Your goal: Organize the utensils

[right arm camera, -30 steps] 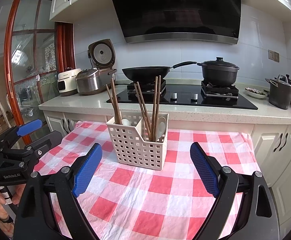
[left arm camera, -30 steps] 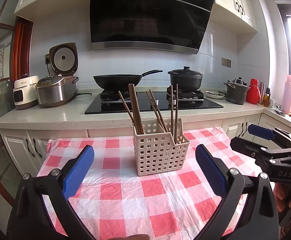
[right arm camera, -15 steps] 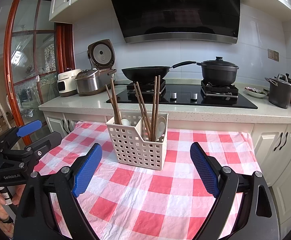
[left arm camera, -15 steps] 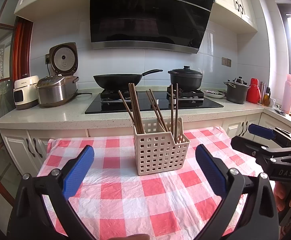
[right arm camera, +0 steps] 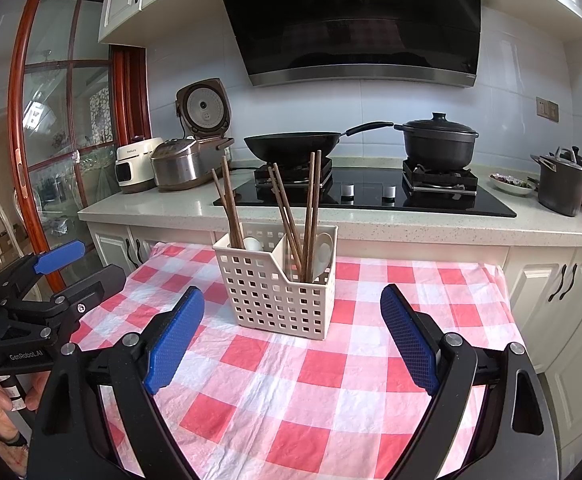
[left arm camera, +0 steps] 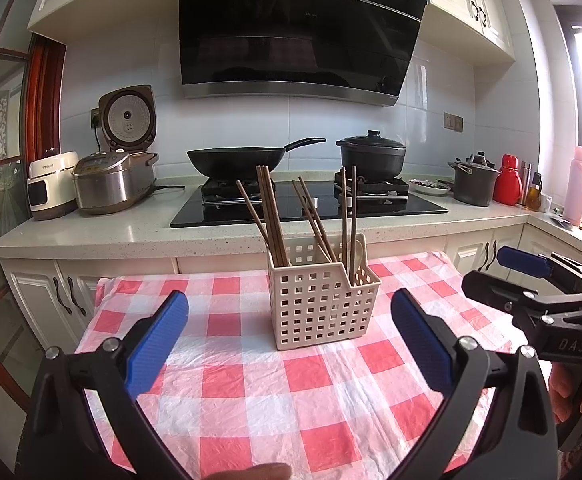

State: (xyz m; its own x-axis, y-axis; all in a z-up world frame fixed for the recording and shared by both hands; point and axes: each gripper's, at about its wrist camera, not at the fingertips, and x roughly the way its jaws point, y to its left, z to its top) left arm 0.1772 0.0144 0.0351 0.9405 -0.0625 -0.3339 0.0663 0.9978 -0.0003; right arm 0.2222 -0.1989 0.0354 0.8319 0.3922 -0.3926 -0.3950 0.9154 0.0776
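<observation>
Left gripper [left arm camera: 289, 334] and right gripper [right arm camera: 293, 338] both spread wide, holding nothing, above the red-checked tablecloth [left arm camera: 251, 400]. Cream slotted basket [left arm camera: 323, 300] stands upright at the table's far middle, holding brown chopsticks [left arm camera: 269, 216] and white spoons [right arm camera: 323, 252]. Stove counter [left arm camera: 111, 236] lies beyond.

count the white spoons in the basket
2. One spoon pokes up in the basket compartment on the left of the right wrist view; the other spoon leans in the right-hand compartment behind chopsticks. More may hide below the walls.
</observation>
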